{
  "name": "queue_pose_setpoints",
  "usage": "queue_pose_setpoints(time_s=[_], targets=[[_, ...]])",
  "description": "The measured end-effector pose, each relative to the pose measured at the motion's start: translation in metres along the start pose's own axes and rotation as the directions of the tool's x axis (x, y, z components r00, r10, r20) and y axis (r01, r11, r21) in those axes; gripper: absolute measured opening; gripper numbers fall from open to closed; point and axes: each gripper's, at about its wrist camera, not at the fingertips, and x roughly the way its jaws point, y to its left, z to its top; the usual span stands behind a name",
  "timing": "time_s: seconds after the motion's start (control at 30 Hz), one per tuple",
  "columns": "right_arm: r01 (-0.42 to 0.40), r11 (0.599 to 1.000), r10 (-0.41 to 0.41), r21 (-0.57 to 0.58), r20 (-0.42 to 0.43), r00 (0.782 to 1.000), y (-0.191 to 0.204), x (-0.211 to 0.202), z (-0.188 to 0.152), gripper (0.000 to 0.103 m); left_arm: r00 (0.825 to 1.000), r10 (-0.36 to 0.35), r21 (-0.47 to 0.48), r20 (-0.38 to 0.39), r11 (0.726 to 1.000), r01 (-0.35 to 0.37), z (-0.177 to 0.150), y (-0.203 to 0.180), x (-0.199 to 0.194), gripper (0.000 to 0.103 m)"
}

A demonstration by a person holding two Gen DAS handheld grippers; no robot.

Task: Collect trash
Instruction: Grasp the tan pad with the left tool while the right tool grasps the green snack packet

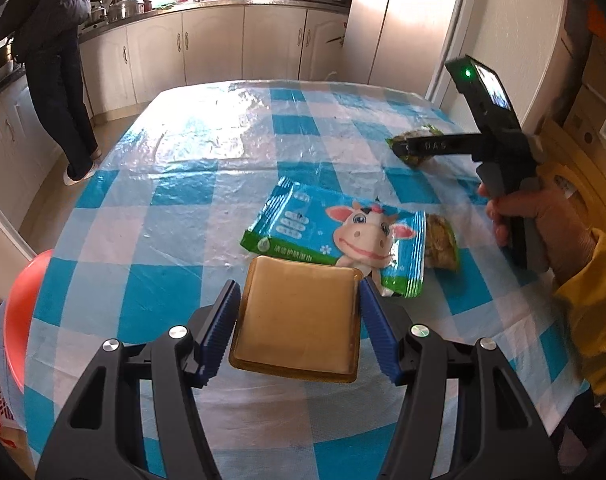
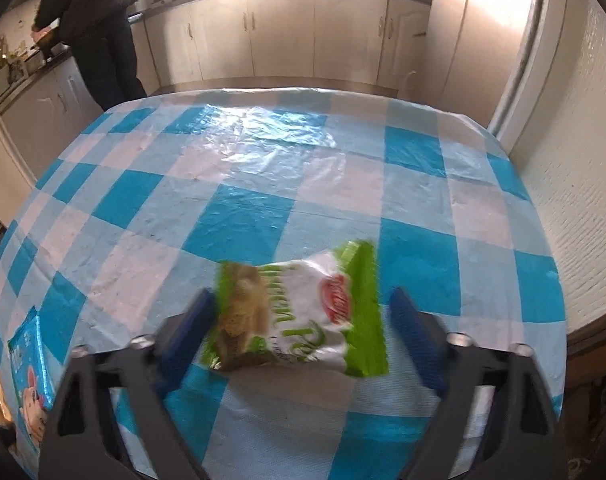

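A shallow brown tray [image 1: 299, 316] is clamped between the blue pads of the left gripper [image 1: 299, 312], one pad against each side edge. It is carried low over the checked tablecloth [image 1: 207, 160], presumably as the vessel into which the rubbish is to be gathered, so it is kept level and near the litter.

Just beyond the tray, at twelve to one o'clock in the left view, a wet-wipe pack [image 1: 335, 236] with a cartoon cow lies flat. A small snack bag [image 1: 443, 242] lies at its three o'clock edge, partly tucked under it.

A second wrapper [image 2: 299, 312], green and white, lies further off at about one o'clock. The right gripper [image 2: 303, 320] has been brought down astride it, tilted steeply to the cloth so that a thin, flat packet can be pinched from both edges. Its jaws stand apart either side of the wrapper; the left pad seems to meet the wrapper's edge, though motion blur leaves that unsure, and the right pad is clear of it. No grip is yet made.

At the counter at eleven o'clock a person [image 1: 55, 40] is occupied, well away from the table.
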Motion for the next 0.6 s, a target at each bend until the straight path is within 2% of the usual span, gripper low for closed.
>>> queue_pose_setpoints(time_s=[0.03,0.1,0.23,0.43,0.6], targets=[[0.002,1.000,-0.002,-0.002,0.004,1.000,0.002,-0.001,0.000,0.067,1.000,0.000,-0.003,0.003,1.000,0.001,0.001,0.001,-0.001,0.062],[0.008,1.000,-0.008,-0.006,0.009,1.000,0.004,-0.003,-0.001,0.063,1.000,0.000,-0.009,0.007,1.000,0.000,0.001,0.002,-0.003,0.062],[0.008,1.000,-0.008,0.000,0.028,1.000,0.006,-0.009,-0.004,0.042,1.000,-0.002,-0.020,0.018,1.000,0.003,0.002,0.005,-0.007,0.062],[-0.008,1.000,0.007,0.030,0.032,0.999,0.005,-0.018,-0.013,0.036,1.000,-0.007,-0.032,0.022,0.999,0.008,-0.001,0.007,-0.009,0.062],[-0.037,0.996,0.034,0.084,0.045,0.998,0.002,-0.033,-0.030,0.035,1.000,-0.013,-0.035,0.026,0.999,0.014,-0.005,0.006,-0.012,0.062]])
